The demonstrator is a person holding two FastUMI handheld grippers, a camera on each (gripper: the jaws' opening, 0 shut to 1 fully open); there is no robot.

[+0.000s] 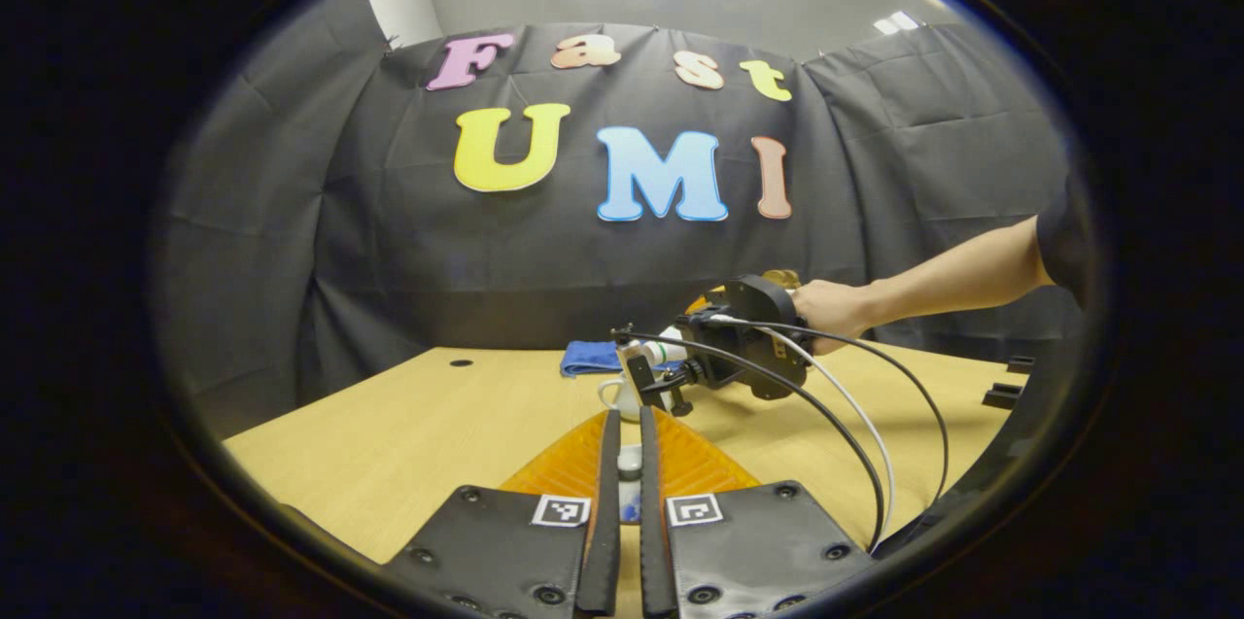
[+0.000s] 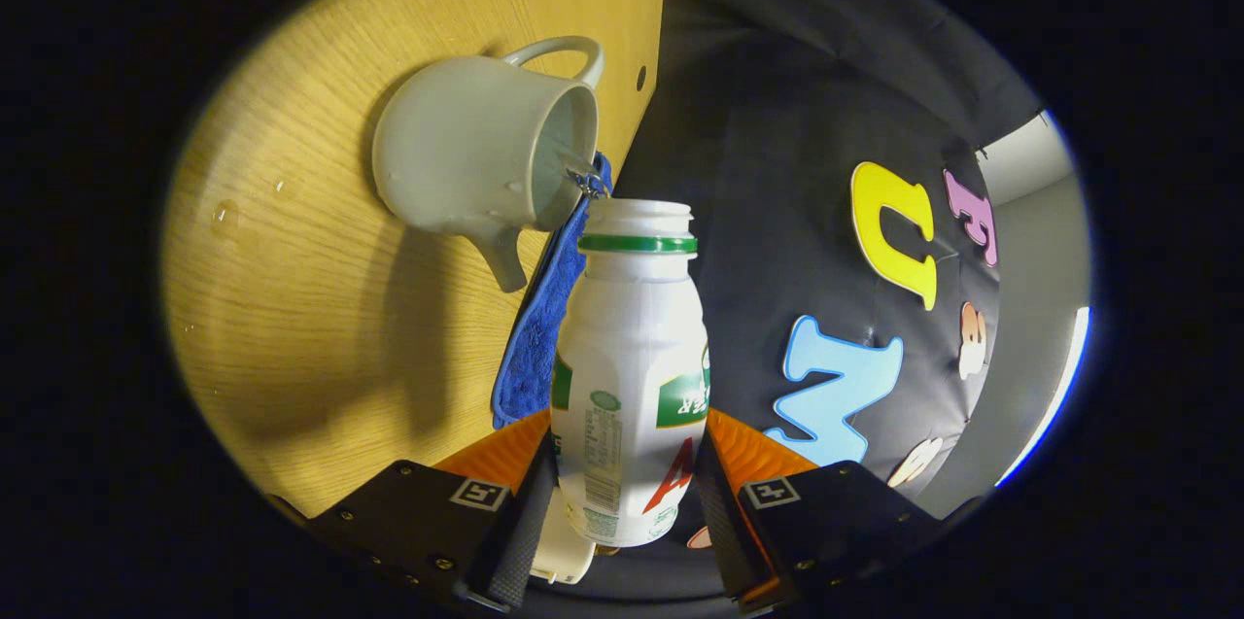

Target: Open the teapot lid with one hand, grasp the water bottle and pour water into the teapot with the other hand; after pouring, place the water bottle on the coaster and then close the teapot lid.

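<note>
In the right gripper view, the right gripper (image 2: 627, 493) clamps a white plastic water bottle (image 2: 630, 376) by its lower body, one finger pressing on each side. The bottle has a green neck ring and a green-and-red label, and its open, uncapped mouth points toward the white ceramic teapot (image 2: 476, 153). The camera is rolled on its side, so the wooden table (image 2: 321, 308) fills the left of the view. The teapot stands lidless on the table, its opening just beside the bottle's mouth, its loop handle on the far side and its short spout toward the camera. A thin stream of water shows at the pot's rim. A blue cloth coaster (image 2: 539, 327) lies on the table just beyond the teapot, partly hidden by the bottle.

In the left gripper view, the left gripper (image 1: 629, 473) has its fingers drawn close together, with a small pale knob, apparently the teapot lid's (image 1: 630, 464), between them; whether both fingers press on it cannot be told. Farther off, a person's hand (image 1: 826, 308) on a bare forearm holds the other gripper tilted over the teapot (image 1: 622, 395), with the blue coaster (image 1: 593, 359) behind it near the table's (image 1: 408, 434) far edge. Black and white cables (image 1: 855, 415) trail from that gripper.
</note>
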